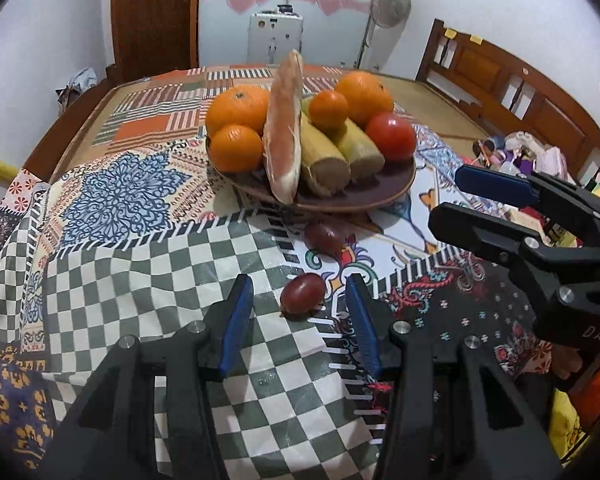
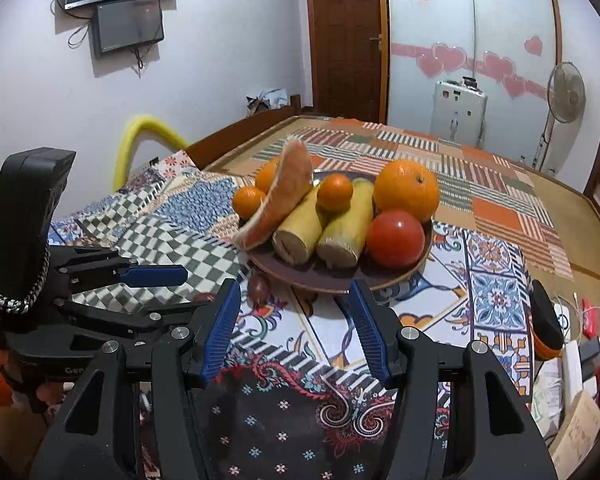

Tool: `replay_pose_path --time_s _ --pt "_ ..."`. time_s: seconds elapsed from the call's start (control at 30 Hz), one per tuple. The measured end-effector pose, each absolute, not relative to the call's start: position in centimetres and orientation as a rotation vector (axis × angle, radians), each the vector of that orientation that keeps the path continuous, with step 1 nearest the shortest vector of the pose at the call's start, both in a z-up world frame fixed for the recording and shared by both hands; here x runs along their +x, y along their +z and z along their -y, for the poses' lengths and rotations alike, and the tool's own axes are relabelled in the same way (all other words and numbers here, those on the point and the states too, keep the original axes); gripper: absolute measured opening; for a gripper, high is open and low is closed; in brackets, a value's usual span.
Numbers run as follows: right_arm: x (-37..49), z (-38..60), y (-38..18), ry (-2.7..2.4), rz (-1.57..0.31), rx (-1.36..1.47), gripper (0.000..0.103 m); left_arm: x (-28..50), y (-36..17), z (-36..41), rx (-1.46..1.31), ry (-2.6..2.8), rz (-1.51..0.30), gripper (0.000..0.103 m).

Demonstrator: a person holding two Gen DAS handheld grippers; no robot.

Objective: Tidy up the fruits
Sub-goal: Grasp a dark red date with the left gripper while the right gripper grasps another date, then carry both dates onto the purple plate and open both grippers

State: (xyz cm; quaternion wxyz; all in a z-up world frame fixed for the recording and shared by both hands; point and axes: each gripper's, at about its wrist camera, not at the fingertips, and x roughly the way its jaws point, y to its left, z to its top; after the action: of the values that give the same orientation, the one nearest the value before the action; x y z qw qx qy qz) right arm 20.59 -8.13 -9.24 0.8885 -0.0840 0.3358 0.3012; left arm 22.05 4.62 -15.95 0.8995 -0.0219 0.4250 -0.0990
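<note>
Patchwork cloth [image 1: 148, 184] (bed), heart-decorated wardrobe [image 2: 460, 40]

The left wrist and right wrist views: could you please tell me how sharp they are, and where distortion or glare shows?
Left wrist view: fruit plate and near grape are sharp; fisheye bends the bed frame; black vignette in the corners. Right wrist view: slightly softer, the grapefruit slice smeared at its edges; small glare spot on the tomato; door bowed.

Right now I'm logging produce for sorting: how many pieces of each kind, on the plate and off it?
Oranges: 4
Corn cobs: 2
Tomato: 1
Pomelo wedge: 1
Dark red fruits on the cloth: 2
Total: 10
</note>
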Motion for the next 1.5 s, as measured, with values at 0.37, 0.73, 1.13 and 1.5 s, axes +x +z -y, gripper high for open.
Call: replay_pose_path --time_s 0.37,0.73,1.13,1.5 --pt "21.3 6.9 -10.8 0.671 -0.759 -0.197 0.041 22.7 -16.9 -3.5 0.005 -0.222 -0.897 0.024" --pt "22.6 3.9 -11.9 0.711 -0.842 -0.238 0.026 21.2 -16.0 -5.4 0.009 -0.182 -0.844 0.022" --pt "23.5 2.3 -13.0 0.703 -0.889 -0.285 0.015 20.1 -15.1 -7.0 -0.015 -0.168 -0.821 0.022" --pt "21.4 4.6 -10.9 0.695 -0.795 -0.28 0.014 21.1 -13.4 -5.1 -0.028 -0.197 -0.78 0.022"
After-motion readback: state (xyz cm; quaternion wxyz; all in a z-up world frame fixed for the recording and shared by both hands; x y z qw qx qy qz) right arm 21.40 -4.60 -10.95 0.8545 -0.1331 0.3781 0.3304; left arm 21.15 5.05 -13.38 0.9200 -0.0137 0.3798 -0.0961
